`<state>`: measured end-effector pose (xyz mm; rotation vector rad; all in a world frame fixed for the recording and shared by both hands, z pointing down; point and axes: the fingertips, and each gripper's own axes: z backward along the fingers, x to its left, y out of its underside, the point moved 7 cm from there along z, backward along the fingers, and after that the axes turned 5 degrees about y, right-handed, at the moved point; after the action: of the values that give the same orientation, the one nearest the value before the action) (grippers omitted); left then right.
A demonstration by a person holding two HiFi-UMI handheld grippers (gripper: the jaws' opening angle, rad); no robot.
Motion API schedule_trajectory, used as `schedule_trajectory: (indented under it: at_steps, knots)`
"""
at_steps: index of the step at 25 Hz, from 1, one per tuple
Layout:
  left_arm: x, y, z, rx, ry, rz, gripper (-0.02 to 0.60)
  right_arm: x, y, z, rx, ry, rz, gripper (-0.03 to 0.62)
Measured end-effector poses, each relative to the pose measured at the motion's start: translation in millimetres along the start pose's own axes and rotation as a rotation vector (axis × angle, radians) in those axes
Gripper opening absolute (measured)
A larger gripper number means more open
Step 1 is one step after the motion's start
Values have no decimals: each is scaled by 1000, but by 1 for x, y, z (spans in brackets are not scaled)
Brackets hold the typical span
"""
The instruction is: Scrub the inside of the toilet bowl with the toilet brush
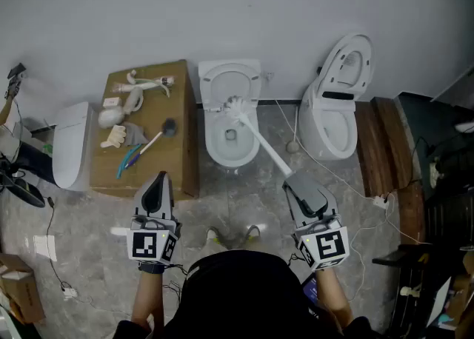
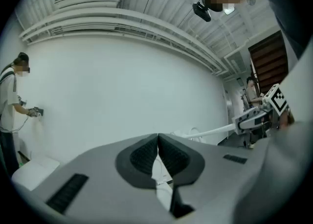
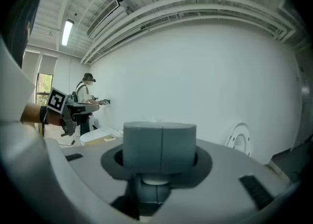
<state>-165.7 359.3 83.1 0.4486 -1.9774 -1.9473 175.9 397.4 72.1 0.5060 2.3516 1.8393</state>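
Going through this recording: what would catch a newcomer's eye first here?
A white toilet brush runs diagonally from the right hand-held gripper, shut on its handle, into the middle toilet, its head near the bowl's back rim. The left hand-held gripper is shut and empty beside a cluttered wooden box; a second toilet, lid up, stands at right.

- A plain white wall (image 1: 148,12) rises beyond the left fingers (image 1: 153,195) and the right fingers (image 1: 305,188).
- Grey marbled floor (image 1: 244,204) lies beneath them.
- A brown table (image 1: 181,160) stands just ahead of the left fingers.
- A second toilet (image 1: 333,119), lid raised, stands ahead-right of the right fingers, with dark planks (image 1: 379,145) beside it.
- A ceiling strip light (image 3: 67,32) glows up-left of the right fingers.
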Motion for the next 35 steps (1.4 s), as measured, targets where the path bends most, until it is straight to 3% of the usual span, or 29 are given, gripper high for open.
schedule_trajectory:
  at_steps: [6, 16, 24, 35]
  knots:
    - [-28, -1, -17, -19, 48, -20, 12, -11, 10, 2, 30, -15, 17, 149]
    - [-47, 16, -15, 64, -36, 12, 12, -46, 38, 3, 91, -87, 44, 150]
    - [-86, 22, -47, 89, -18, -90, 12, -92, 69, -13, 163, -106, 100, 150]
    - [-29, 65, -92, 116, -21, 0, 12, -78, 94, -92, 276, -111, 157, 149]
